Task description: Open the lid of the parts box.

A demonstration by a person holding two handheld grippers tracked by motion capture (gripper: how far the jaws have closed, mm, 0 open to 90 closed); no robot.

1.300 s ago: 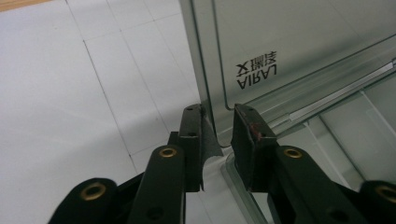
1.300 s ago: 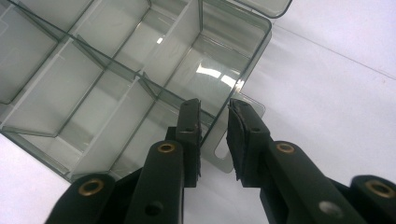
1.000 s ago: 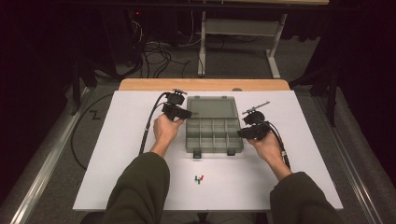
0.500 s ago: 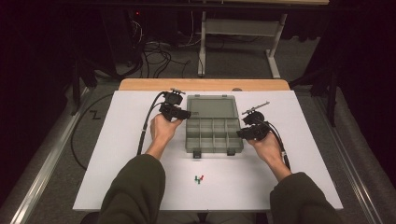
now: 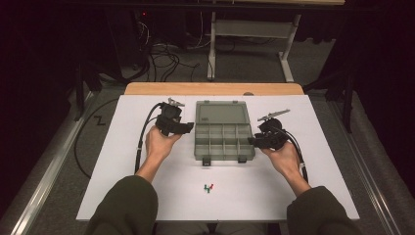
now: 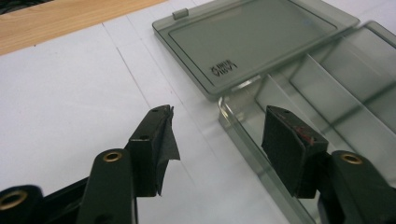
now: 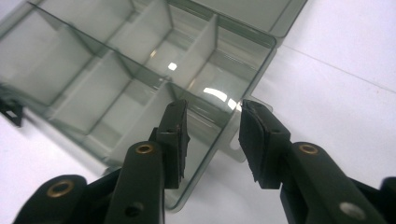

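Both jaws had just been opening: left gripper and right gripper flanked the organizer box (lid flat), gripping nothing.

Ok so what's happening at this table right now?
A person is working on a clear compartment box with a gripper in each hand. Its lid lies flat open behind the tray, and the compartments in view look empty. The left gripper sits at the box's left edge and the right gripper at its right wall; both have just been opening, and neither grips the box. A few small red and green pieces lie on the white table near the person.
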